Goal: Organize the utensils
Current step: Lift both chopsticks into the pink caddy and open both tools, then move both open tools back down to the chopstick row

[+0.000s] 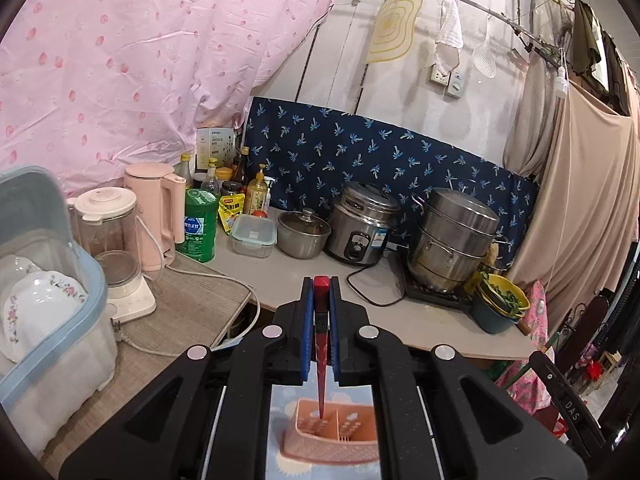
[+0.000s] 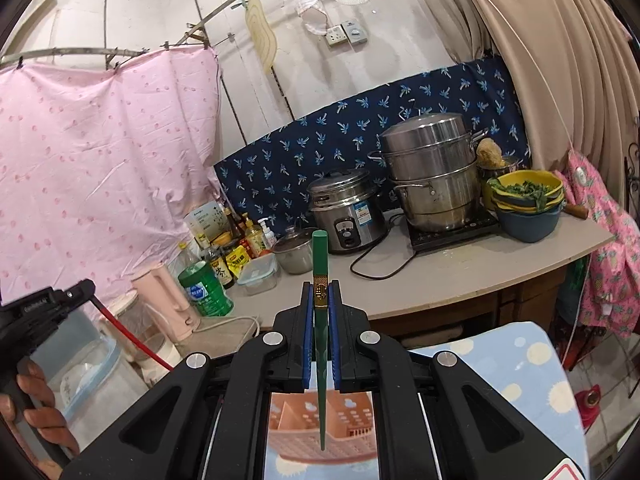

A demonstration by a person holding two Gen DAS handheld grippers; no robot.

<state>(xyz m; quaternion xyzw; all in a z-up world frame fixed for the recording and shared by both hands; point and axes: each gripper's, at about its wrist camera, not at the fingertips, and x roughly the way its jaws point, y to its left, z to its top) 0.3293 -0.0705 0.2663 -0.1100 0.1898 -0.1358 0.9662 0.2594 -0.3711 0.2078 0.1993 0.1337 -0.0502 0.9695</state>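
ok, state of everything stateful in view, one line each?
left gripper: shut on red chopstick
right gripper: shut on green chopstick
pink utensil basket: upright, chopstick tips above it
rice cooker: lid on
steamer pot: lid on
small pot: lid on

A red chopstick (image 1: 321,344) stands upright, tip down above a pink perforated utensil basket (image 1: 332,436); a green chopstick (image 2: 321,320) hangs likewise over it
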